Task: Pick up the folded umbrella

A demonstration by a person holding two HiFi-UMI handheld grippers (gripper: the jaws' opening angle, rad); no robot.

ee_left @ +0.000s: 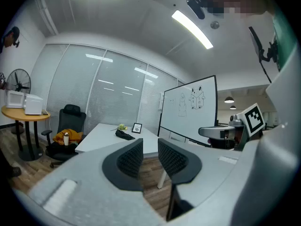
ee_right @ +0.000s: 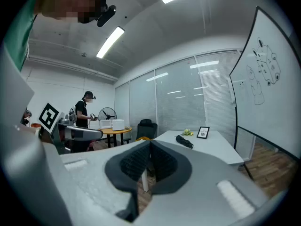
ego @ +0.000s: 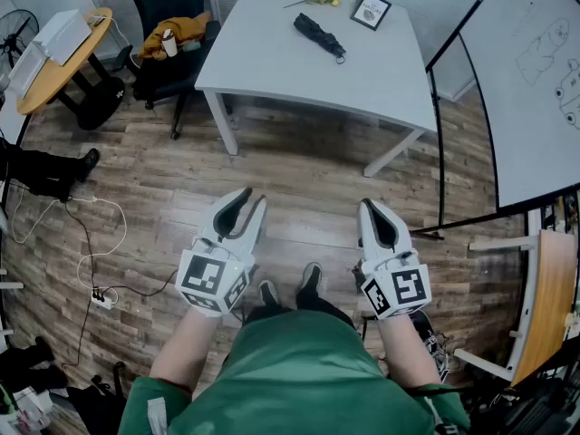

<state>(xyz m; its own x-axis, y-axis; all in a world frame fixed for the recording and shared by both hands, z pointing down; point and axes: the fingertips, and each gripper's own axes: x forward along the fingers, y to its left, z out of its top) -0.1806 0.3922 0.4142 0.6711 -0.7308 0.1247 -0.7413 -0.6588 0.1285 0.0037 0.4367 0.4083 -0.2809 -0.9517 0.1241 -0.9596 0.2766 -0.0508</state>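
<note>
Head view: the umbrella (ego: 319, 36) lies near the far edge of the table (ego: 272, 57), well apart from the left gripper (ego: 253, 198) and right gripper (ego: 369, 205), both over the floor (ego: 308, 184). Left gripper view: the jaws stand a little apart with nothing between them, the umbrella (ee_left: 124, 135) on the table ahead. Right gripper view: the jaws are closed together, empty.

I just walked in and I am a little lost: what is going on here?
A person stands on the wooden floor with a tool in each hand, both empty. The left tool is open, the right tool is shut. The folded umbrella lies untouched on the white table ahead, near a small picture frame. The pickup has not yet started.
</note>
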